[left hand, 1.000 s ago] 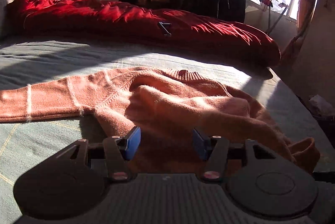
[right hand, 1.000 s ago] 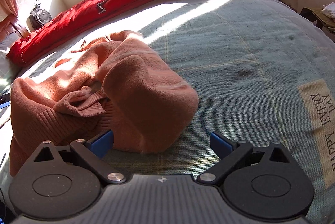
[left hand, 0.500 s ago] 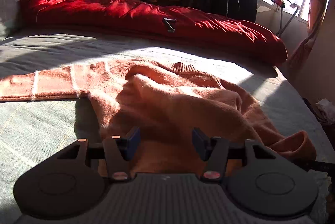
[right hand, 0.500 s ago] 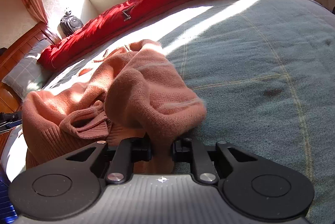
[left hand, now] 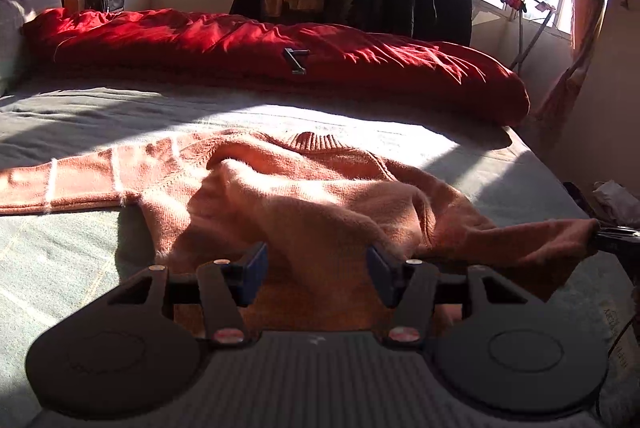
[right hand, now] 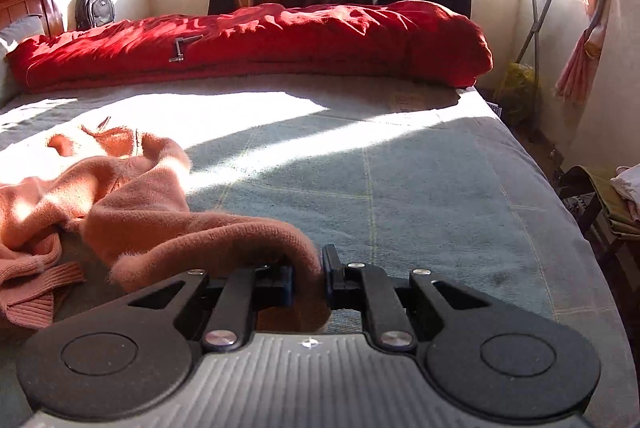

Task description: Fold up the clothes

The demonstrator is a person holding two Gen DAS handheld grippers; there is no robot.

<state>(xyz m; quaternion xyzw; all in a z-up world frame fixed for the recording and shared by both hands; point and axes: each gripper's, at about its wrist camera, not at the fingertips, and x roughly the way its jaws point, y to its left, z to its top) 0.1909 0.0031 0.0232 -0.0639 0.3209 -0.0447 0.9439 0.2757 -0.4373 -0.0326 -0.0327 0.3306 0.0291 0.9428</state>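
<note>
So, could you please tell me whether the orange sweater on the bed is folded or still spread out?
Neither neatly: the sweater lies rumpled, one sleeve stretched flat, the other end pinched in the right claw.

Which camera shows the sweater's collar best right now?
The left wrist view: the sweater lies spread across the bed, its ribbed collar sunlit and unobstructed. The right wrist view shows only bunched fabric at the left and the part clamped in the right tool; no clear collar.
</note>
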